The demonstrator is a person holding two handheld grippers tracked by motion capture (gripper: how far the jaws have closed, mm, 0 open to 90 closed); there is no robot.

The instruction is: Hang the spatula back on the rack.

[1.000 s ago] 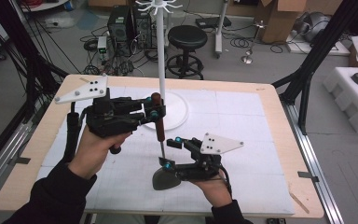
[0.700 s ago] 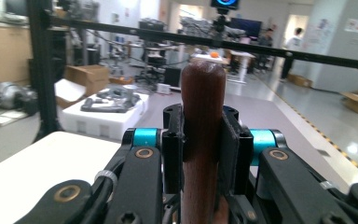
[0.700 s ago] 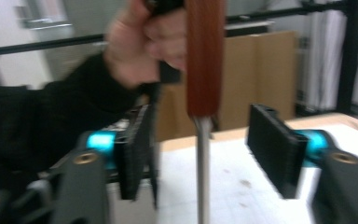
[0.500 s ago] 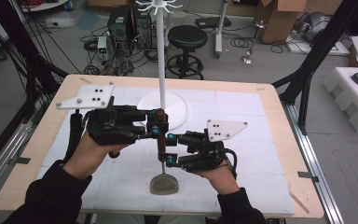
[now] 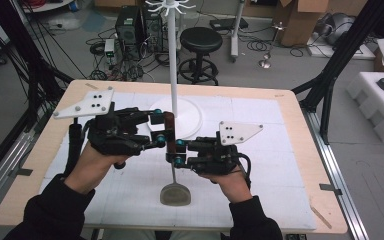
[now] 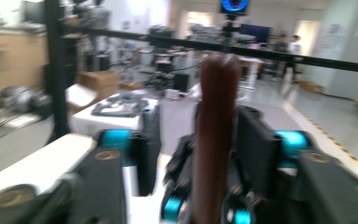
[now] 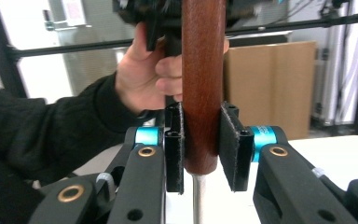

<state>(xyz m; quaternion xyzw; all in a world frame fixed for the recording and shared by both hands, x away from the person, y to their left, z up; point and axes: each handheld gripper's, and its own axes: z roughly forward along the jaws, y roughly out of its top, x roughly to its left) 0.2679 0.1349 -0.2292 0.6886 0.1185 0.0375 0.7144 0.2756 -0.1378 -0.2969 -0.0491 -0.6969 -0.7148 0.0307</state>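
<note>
From above, I hold a spatula (image 5: 169, 150) upright over the white counter (image 5: 260, 200), its brown handle between both tools and its grey blade near my body. My left tongs (image 5: 157, 128) sit at the handle's top; my right tongs (image 5: 177, 152) sit lower. A white stand (image 5: 174, 60) rises just beyond.

In the left gripper view, my left tongs (image 6: 200, 154) have just been opening; the handle (image 6: 213, 140) stands between them, loose.

In the right gripper view, my right tongs (image 7: 201, 144) have just been closing and clamp the handle's lower end, metal shaft (image 7: 196, 198) below.
</note>
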